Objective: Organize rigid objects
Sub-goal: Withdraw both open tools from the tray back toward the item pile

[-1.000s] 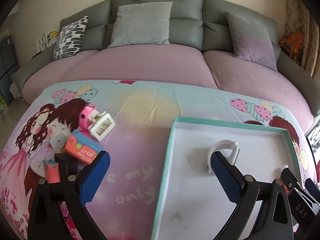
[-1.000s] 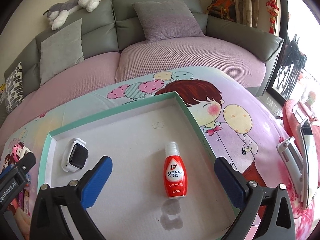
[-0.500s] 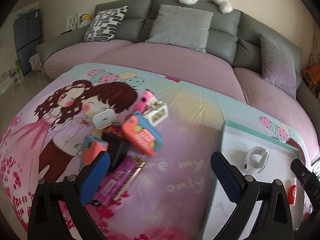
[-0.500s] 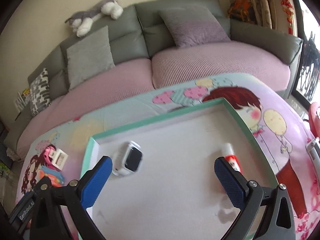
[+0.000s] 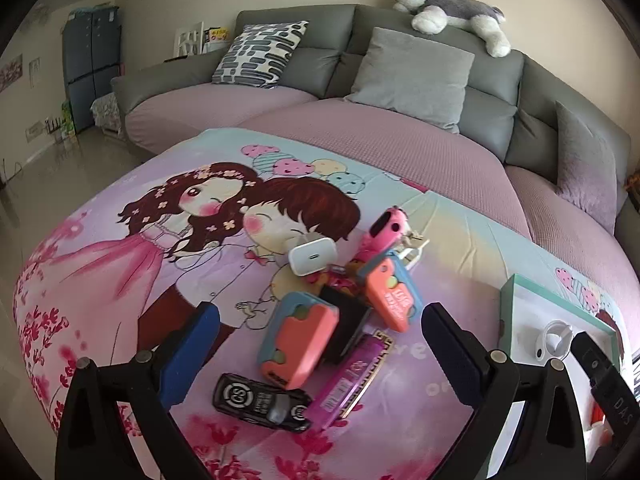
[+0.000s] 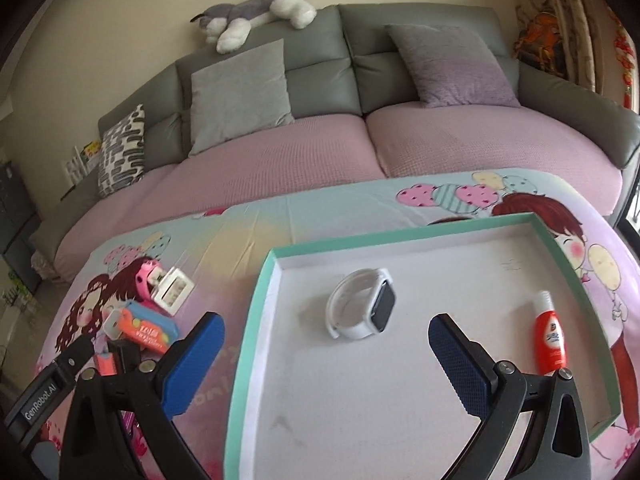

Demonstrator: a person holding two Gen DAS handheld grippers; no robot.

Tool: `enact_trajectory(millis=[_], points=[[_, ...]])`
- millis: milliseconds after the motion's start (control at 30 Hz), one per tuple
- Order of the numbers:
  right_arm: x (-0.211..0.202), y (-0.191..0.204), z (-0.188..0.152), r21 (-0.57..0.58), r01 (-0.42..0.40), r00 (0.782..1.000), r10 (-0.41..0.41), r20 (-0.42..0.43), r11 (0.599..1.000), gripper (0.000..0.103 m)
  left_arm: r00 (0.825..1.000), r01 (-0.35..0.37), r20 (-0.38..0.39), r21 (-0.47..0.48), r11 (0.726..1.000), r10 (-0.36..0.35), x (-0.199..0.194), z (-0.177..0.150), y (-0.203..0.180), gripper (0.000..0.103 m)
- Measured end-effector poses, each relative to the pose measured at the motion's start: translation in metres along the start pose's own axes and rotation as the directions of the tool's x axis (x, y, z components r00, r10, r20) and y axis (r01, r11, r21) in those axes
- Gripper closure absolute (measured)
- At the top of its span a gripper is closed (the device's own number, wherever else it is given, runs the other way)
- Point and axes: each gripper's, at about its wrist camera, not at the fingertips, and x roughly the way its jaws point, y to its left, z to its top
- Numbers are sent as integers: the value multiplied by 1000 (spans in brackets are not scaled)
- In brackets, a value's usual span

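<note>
A pile of small items lies on the cartoon-print cloth: a black toy car [image 5: 262, 402], two orange-and-blue cases [image 5: 298, 338] [image 5: 390, 294], a purple pack [image 5: 352, 380], a white charger [image 5: 312, 258] and a pink toy [image 5: 382, 230]. My left gripper [image 5: 318, 354] is open and empty, just above the pile. The green-rimmed white tray [image 6: 260, 320] holds a white smartwatch [image 6: 362, 314] and a red bottle [image 6: 550, 342]. My right gripper [image 6: 326, 364] is open and empty over the tray's near part. The pile also shows in the right wrist view [image 6: 148, 328].
A grey sofa with a pink cover [image 6: 320, 152], cushions and a plush dog [image 6: 256, 12] stands behind the table. The tray's corner and watch show at the right of the left wrist view [image 5: 556, 336]. The table's left edge drops to the floor [image 5: 40, 168].
My left gripper has swung left from the tray to above the item pile. My right gripper has shifted left over the tray, so the watch is now centred and the bottle at the right.
</note>
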Motion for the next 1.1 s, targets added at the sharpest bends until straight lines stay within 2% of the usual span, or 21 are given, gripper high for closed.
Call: enact_trajectory(millis=[100, 267, 467, 533, 667, 767, 933, 1100], points=[[5, 8, -4, -9, -9, 1000, 9, -23, 1000, 0, 1000, 7, -9, -20, 1000, -7, 1, 2, 15, 2], [4, 26, -8, -50, -32, 999, 33, 10, 998, 0, 997, -65, 41, -12, 998, 66, -3, 6, 35, 2], [2, 59, -14, -116, -90, 996, 92, 17, 989, 0, 993, -89, 74, -38, 995, 91, -12, 15, 62, 2], [4, 74, -18, -143, -135, 991, 136, -3, 980, 0, 995, -87, 49, -39, 995, 89, -10, 16, 69, 2], [7, 106, -31, -205, -196, 980, 188, -61, 959, 0, 996, -71, -56, -37, 997, 69, 5, 12, 79, 2], [15, 125, -44, -237, -235, 970, 210, -124, 943, 0, 992, -98, -77, -27, 995, 96, 10, 8, 83, 2], [29, 146, -61, -274, -246, 962, 201, -183, 930, 0, 989, -94, -123, -75, 993, 84, 17, 4, 98, 2], [44, 153, -72, -276, -242, 956, 180, -231, 930, 0, 978, -110, -188, -98, 989, 90, 32, -4, 106, 2]])
